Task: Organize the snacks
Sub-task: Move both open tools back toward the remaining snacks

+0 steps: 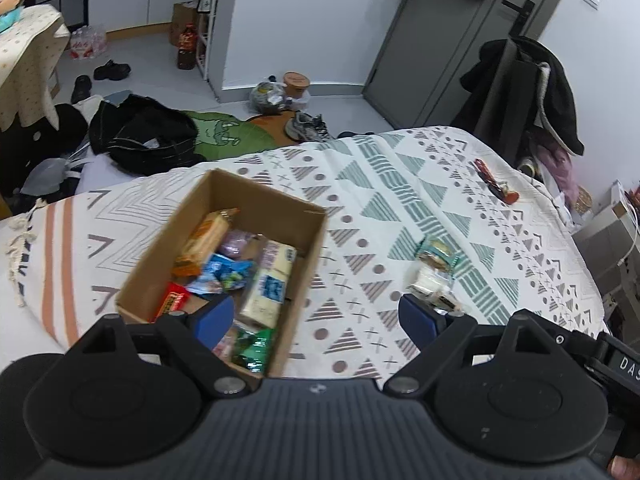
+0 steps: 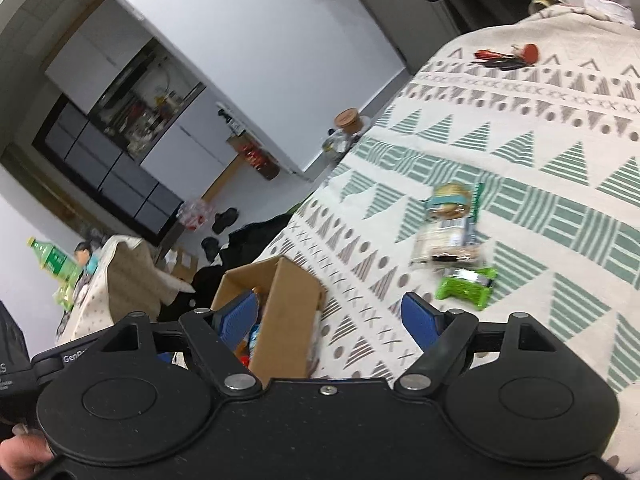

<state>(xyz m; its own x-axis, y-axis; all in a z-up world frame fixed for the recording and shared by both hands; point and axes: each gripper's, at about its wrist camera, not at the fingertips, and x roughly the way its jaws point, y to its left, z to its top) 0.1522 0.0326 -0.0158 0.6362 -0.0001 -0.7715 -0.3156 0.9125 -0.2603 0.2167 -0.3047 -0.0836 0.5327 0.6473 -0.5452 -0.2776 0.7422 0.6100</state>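
Note:
A cardboard box holds several snack packets and sits on the patterned cloth. My left gripper is open and empty, its left finger over the box's near end. Two wrapped snacks lie on the cloth to the right of the box. In the right wrist view the box is at lower centre. My right gripper is open and empty, its left finger at the box. A teal-banded snack, a clear-wrapped snack and a green packet lie beyond the right finger.
Red and black small items lie near the cloth's far right edge. Beyond the far edge are black clothing, shoes and a grey door. A coat hangs on a rack at right.

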